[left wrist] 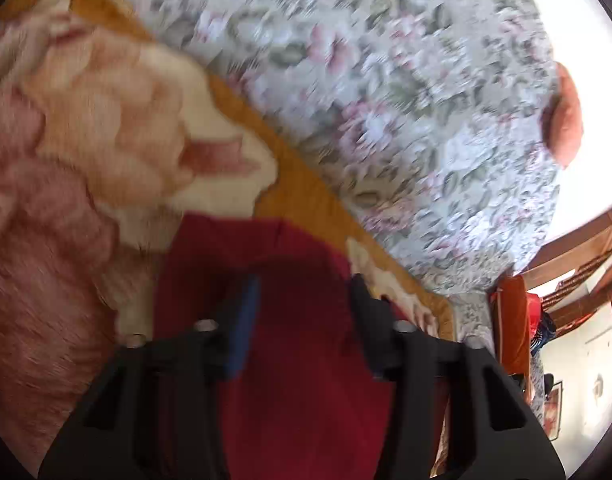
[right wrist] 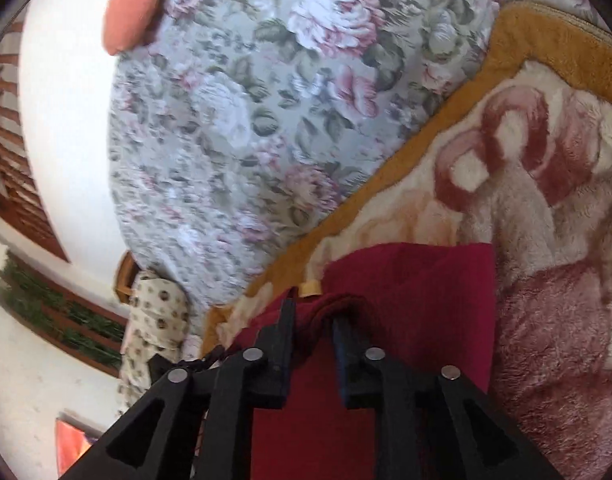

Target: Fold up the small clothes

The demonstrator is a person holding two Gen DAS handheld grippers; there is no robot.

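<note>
A small dark red garment (left wrist: 294, 264) lies on a fluffy pink and cream blanket (left wrist: 86, 128). My left gripper (left wrist: 306, 284) hangs over the garment with its jaws apart and nothing between them. In the right wrist view the same red garment (right wrist: 418, 280) lies on the blanket (right wrist: 546, 240). My right gripper (right wrist: 314, 312) has its jaws close together with a bunched fold of the red cloth between them, near a tan label (right wrist: 310, 287) at the garment's edge.
The blanket has an orange-brown border (left wrist: 306, 196) and lies on a bed with a floral cover (right wrist: 246, 120). An orange cushion (left wrist: 566, 116) sits at the bed's far edge. Wooden shutters (right wrist: 14, 168) and a white wall stand beyond.
</note>
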